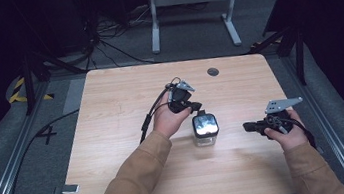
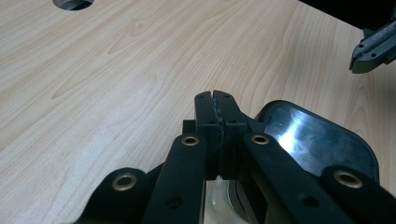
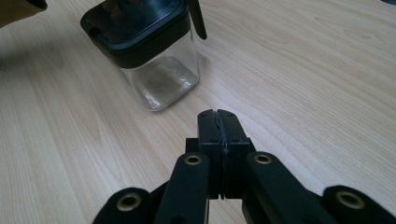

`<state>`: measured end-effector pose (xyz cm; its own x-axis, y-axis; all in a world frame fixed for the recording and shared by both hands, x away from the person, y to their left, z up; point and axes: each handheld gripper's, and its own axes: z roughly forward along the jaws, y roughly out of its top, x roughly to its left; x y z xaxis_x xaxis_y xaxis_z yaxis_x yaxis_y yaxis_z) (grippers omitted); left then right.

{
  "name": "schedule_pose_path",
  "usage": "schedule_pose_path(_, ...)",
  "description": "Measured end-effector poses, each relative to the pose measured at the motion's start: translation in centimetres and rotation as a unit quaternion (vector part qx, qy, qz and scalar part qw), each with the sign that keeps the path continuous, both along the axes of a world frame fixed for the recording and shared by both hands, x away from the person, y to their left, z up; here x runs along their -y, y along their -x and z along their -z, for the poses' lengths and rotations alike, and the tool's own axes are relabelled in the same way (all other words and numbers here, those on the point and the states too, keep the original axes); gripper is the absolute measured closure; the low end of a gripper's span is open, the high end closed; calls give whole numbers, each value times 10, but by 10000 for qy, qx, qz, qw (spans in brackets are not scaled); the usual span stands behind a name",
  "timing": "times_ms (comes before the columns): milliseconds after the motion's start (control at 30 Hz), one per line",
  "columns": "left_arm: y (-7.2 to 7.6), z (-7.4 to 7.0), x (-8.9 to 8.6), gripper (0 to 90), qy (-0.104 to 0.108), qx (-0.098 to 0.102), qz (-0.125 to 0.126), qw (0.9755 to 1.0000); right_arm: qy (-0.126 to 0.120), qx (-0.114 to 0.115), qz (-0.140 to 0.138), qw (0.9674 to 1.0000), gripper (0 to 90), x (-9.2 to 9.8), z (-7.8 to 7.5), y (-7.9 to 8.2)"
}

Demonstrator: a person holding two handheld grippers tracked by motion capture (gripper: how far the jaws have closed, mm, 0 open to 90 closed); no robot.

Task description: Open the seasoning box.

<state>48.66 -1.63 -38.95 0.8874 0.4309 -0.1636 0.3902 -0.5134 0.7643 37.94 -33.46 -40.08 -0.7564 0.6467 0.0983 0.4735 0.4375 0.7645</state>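
A clear square jar [image 1: 205,130] with a glossy black lid [image 2: 317,137] stands near the middle of the wooden table [image 1: 124,133]. My left gripper [image 1: 195,108] is shut, nothing between its jaws; its tips [image 2: 215,97] hover just above the lid's far-left edge, and I cannot tell if they touch it. My right gripper [image 1: 247,127] is also shut and empty, held to the right of the jar and pointing at it, a short way off. The right gripper view shows the jar [image 3: 149,51] empty, beyond my closed right tips [image 3: 217,113].
A round cable hole [image 1: 213,72] sits in the table near its far edge. Cables trail off the left gripper across the table. A white desk frame [image 1: 192,8] stands on the floor beyond. A small label [image 1: 69,189] lies at the table's front-left corner.
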Motion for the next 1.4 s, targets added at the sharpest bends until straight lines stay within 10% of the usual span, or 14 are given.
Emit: schedule_pose_path(1400, 3, 3, -14, 900, 569, 167, 111, 9982, -79, 12, -400, 9992, 898, -19, -4, 5)
